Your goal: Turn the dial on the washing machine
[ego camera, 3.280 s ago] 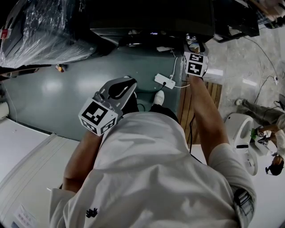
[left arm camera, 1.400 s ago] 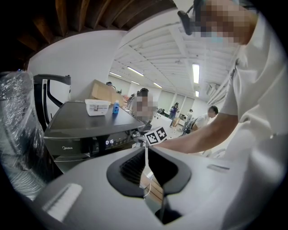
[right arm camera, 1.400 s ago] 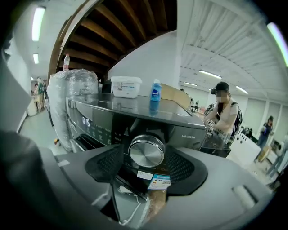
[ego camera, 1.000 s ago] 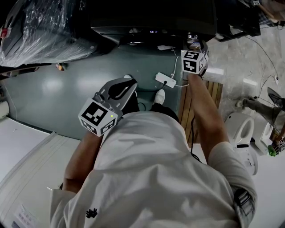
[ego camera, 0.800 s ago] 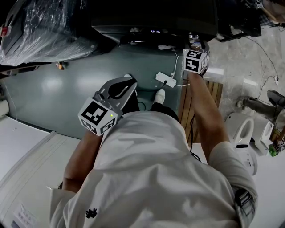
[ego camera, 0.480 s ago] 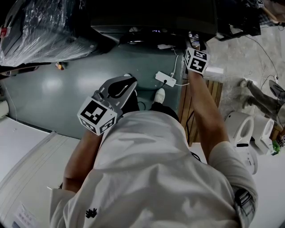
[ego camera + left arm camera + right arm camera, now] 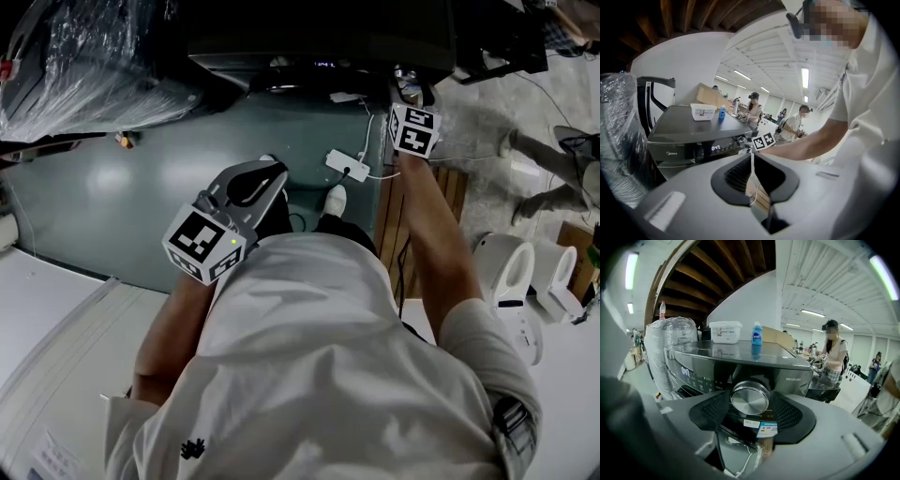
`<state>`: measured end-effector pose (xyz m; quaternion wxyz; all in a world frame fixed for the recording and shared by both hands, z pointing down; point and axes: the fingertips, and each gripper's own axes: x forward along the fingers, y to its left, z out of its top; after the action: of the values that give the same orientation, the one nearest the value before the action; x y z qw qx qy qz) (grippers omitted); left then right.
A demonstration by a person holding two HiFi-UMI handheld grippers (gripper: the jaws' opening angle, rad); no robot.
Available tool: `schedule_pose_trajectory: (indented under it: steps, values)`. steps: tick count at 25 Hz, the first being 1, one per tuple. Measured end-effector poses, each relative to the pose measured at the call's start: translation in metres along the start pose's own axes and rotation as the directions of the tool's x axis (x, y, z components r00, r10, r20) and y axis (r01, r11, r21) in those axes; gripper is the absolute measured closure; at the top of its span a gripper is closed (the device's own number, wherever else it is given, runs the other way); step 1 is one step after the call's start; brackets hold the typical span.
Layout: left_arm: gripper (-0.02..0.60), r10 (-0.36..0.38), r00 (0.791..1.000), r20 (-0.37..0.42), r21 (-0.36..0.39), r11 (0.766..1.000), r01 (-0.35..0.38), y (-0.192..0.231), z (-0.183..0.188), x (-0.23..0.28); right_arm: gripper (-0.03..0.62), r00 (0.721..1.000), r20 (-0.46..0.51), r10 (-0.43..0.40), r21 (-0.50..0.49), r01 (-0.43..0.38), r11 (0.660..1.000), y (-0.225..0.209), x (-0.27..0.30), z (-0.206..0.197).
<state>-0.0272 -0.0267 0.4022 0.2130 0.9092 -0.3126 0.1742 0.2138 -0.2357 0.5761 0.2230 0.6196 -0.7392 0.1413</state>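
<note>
In the head view, the left gripper (image 7: 262, 178) is held back by the body, apparently unneeded. The right gripper (image 7: 406, 86) is stretched out to the washing machine (image 7: 319, 42).

In the left gripper view, its jaws are seen pressed together on nothing.

In the right gripper view, the dial (image 7: 750, 398), a round brushed-metal knob on the dark front panel, is clasped at both flanks, presumably for twisting.

Grey-green floor (image 7: 141, 197) — strip-lit ceiling (image 7: 825, 291)
</note>
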Motion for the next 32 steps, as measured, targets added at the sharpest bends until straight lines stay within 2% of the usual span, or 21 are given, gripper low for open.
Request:
schedule_pose_trajectory:
  steps: [11,17,22,27,30,32]
  values:
    - [0.523,0.002,1.0,-0.003,0.0,1.0,-0.002,0.0,-0.001,0.0,0.326,0.998,-0.037,-0.045,-0.223,0.036,0.974,0.012,0.009,-0.008]
    - [0.523,0.003,1.0,0.0,-0.01,1.0,-0.003,-0.001,-0.003,-0.001,0.327,0.996,-0.051,-0.07,-0.238,0.056,0.97,0.009,0.011,-0.01]
    - [0.523,0.001,1.0,0.0,-0.014,1.0,-0.001,0.001,-0.002,0.002,0.327,0.997,-0.046,-0.069,-0.184,0.059,0.981,0.005,0.012,-0.011]
    - [0.523,-0.01,1.0,0.0,-0.01,1.0,0.01,0.0,0.0,0.005,0.327,0.999,-0.039,-0.037,-0.018,0.036,0.999,0.003,0.006,-0.004]
    - [0.523,-0.012,1.0,0.001,-0.008,1.0,0.012,0.001,0.001,0.007,0.327,1.0,-0.015,-0.01,0.1,0.012,0.995,-0.001,0.006,-0.005]
    - [0.523,-0.012,1.0,0.0,-0.006,1.0,0.012,0.0,0.001,0.007,0.327,1.0,-0.006,0.003,0.12,-0.002,0.993,-0.001,0.007,-0.004]
